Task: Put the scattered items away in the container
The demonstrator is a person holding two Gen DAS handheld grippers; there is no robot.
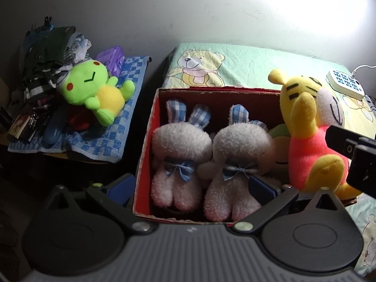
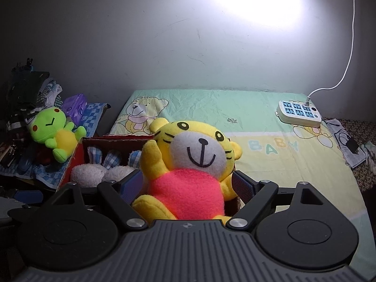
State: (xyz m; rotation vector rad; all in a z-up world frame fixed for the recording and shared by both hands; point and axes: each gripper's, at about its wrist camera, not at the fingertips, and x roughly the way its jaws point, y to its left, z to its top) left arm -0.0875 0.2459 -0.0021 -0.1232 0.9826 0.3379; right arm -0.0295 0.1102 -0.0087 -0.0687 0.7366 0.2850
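right tongs point(image 2: 188, 183) gripped tiger plush point(image 2: 188, 164) over red box point(image 1: 145, 145) | left tongs point(image 1: 190, 188) wide, empty | risk: tiger might snag box rim, tip out

The right gripper point(image 2: 188, 183) jaws clasp the yellow tiger plush point(image 2: 190, 164) above the red box point(image 2: 77, 157).
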